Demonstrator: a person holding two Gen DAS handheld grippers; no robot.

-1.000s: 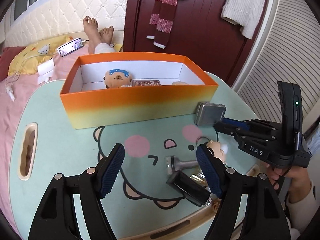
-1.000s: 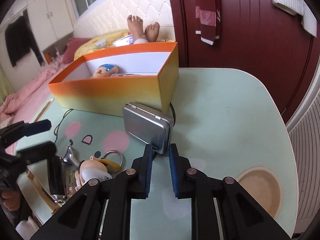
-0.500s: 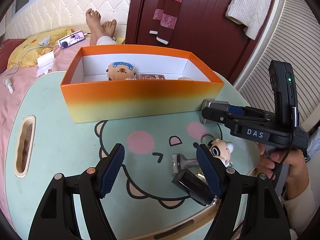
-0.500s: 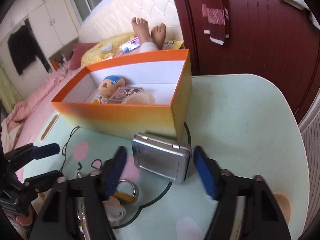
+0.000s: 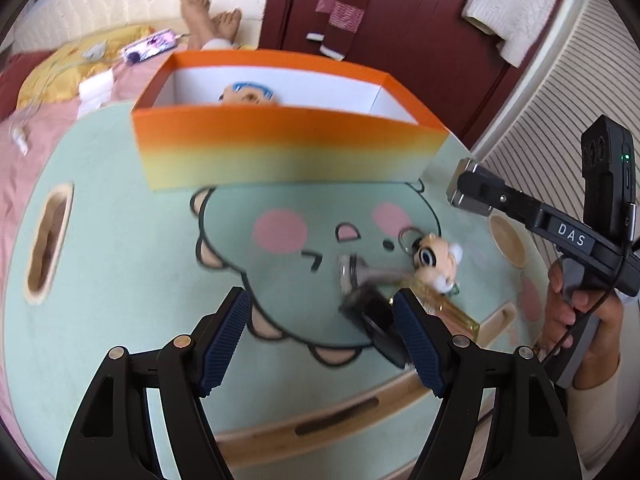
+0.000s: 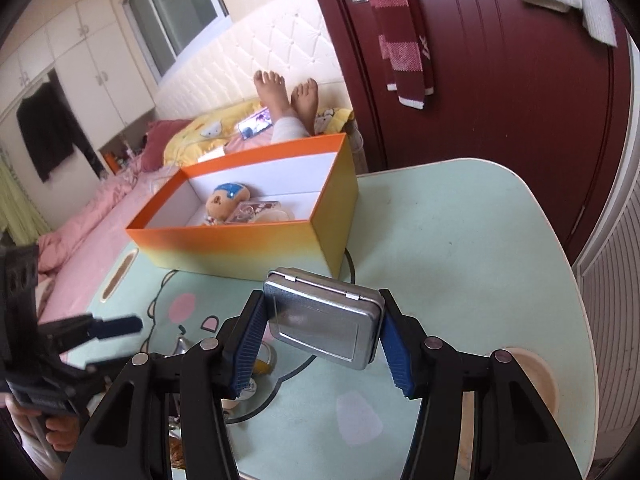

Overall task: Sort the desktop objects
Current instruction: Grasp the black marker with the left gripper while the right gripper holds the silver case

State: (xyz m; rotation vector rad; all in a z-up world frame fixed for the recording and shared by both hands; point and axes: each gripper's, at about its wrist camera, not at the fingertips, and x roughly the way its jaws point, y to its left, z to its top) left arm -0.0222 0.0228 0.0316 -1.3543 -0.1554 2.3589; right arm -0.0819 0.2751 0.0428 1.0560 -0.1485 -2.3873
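My right gripper (image 6: 320,340) is shut on a silver metal tin (image 6: 324,324) and holds it above the table, near the right end of the orange box (image 6: 248,248). The tin also shows in the left wrist view (image 5: 466,192), lifted beside the box (image 5: 280,152). The box holds a plush bear (image 6: 224,204) and a card. My left gripper (image 5: 320,340) is open and empty above the table. Near its right finger lie a doll keychain (image 5: 436,260), a metal razor (image 5: 360,276), a black object (image 5: 376,316) and a gold bar (image 5: 448,308).
The mint table (image 5: 120,240) has a bear drawing, a handle slot (image 5: 48,240) at the left and a round recess (image 6: 532,376) at the right. A bed with a person's feet (image 6: 288,96) lies behind. A dark red door (image 6: 500,80) stands at the back.
My right gripper opened around the tin, shut on it and lifted it off the table. My left gripper stayed open and shifted slightly.
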